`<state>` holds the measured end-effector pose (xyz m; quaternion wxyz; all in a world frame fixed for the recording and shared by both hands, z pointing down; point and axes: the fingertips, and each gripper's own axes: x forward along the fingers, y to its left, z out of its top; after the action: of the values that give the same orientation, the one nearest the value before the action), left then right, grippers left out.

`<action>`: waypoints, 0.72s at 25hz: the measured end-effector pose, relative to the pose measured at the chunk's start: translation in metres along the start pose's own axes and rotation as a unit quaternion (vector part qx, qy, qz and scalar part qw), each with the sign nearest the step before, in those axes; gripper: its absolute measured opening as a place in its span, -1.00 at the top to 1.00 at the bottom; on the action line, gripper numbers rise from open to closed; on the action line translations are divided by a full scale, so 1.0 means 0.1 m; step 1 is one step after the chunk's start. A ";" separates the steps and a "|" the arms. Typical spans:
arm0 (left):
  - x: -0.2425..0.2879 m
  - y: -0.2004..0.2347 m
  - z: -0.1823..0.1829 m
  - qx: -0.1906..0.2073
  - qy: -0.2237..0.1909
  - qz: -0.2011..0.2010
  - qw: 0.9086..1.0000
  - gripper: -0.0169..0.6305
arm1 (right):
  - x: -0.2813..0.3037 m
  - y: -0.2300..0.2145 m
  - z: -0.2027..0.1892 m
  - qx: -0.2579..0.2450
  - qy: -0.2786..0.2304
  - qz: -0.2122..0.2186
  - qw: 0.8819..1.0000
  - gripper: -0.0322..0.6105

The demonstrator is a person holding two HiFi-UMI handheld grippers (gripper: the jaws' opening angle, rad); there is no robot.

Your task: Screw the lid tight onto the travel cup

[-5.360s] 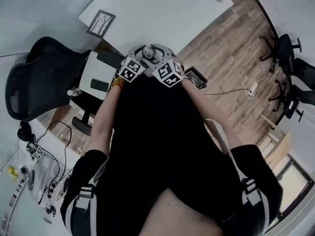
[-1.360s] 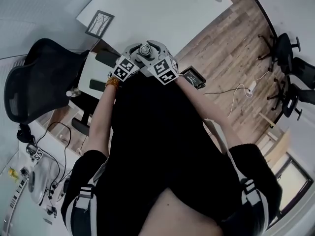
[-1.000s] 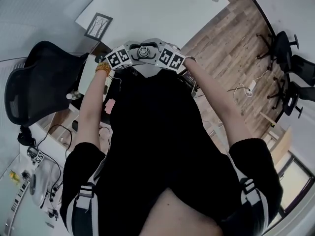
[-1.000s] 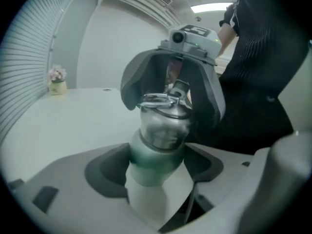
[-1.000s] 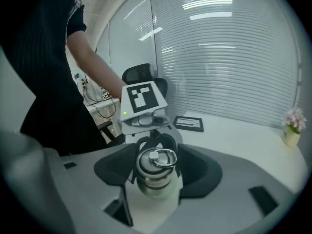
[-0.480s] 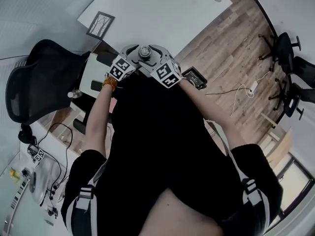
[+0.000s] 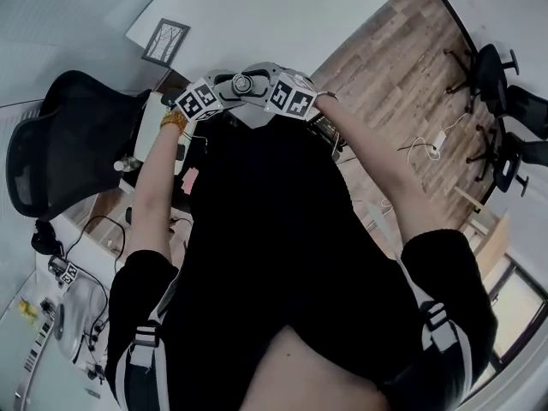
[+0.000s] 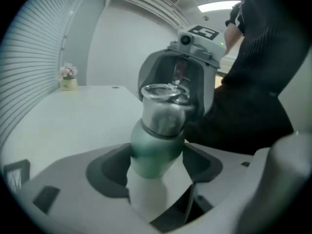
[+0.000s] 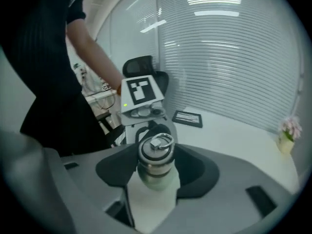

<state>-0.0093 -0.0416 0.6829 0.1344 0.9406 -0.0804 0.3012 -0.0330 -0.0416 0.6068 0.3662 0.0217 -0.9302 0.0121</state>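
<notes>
The left gripper [image 8: 157, 161], jaws just closed in, clamps the pale-green body of the steel-topped travel cup [image 8: 155, 147]. The cup is upright between both grippers. The right gripper [image 9: 156, 168], likewise just tightened, grips the round steel ring-topped lid [image 9: 156, 149].

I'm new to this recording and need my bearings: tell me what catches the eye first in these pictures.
The green and steel travel cup with its ring-topped steel lid stands out, upright at the centre of both gripper views. The left gripper and the right gripper face each other across it; their jaws have just been closing onto the cup between them. In the head view, the person's black top fills the middle.
</notes>
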 end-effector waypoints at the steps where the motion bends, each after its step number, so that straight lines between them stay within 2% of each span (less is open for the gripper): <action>1: 0.00 0.00 0.00 0.019 0.022 -0.025 0.999 -0.10 | 0.00 0.01 0.00 -0.024 0.009 0.025 0.999 0.16; 4: 0.00 0.00 0.00 0.050 0.059 -0.070 0.995 -0.10 | 0.00 0.00 0.00 -0.055 0.027 0.066 0.996 0.16; 6: 0.00 0.01 0.01 0.035 0.049 -0.060 0.996 -0.12 | -0.01 0.00 0.02 -0.052 0.023 0.053 0.997 0.14; 8: 0.00 0.03 0.01 -0.011 0.008 -0.013 1.000 -0.31 | -0.05 0.00 0.06 -0.015 -0.009 0.014 1.000 -0.09; 9: -0.02 0.05 0.00 -0.038 -0.018 0.020 0.999 -0.32 | -0.08 0.01 0.08 0.017 -0.032 -0.012 0.999 -0.10; 11: -0.04 0.04 -0.02 -0.081 -0.060 0.084 0.991 -0.32 | -0.11 0.03 0.10 0.071 -0.060 -0.067 0.993 -0.10; 13: -0.03 0.01 -0.03 -0.111 -0.083 0.133 0.981 -0.32 | -0.08 0.04 0.11 0.095 -0.065 -0.124 0.986 -0.10; 16: 0.02 0.00 0.00 -0.134 -0.100 0.179 0.970 -0.29 | 0.02 -0.01 0.08 0.111 -0.048 -0.183 0.976 -0.06; 17: 0.03 0.03 0.00 -0.137 -0.102 0.188 0.967 -0.17 | 0.03 -0.04 0.06 0.110 -0.042 -0.189 0.975 0.06; 18: 0.03 0.05 0.01 -0.137 -0.103 0.190 0.967 -0.17 | 0.02 -0.07 0.04 0.107 -0.039 -0.188 0.975 0.14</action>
<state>-0.0077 -0.0472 0.6849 0.1937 0.9064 -0.3118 0.2089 -0.0370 -0.0493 0.6056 0.3214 0.2361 -0.9161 0.0413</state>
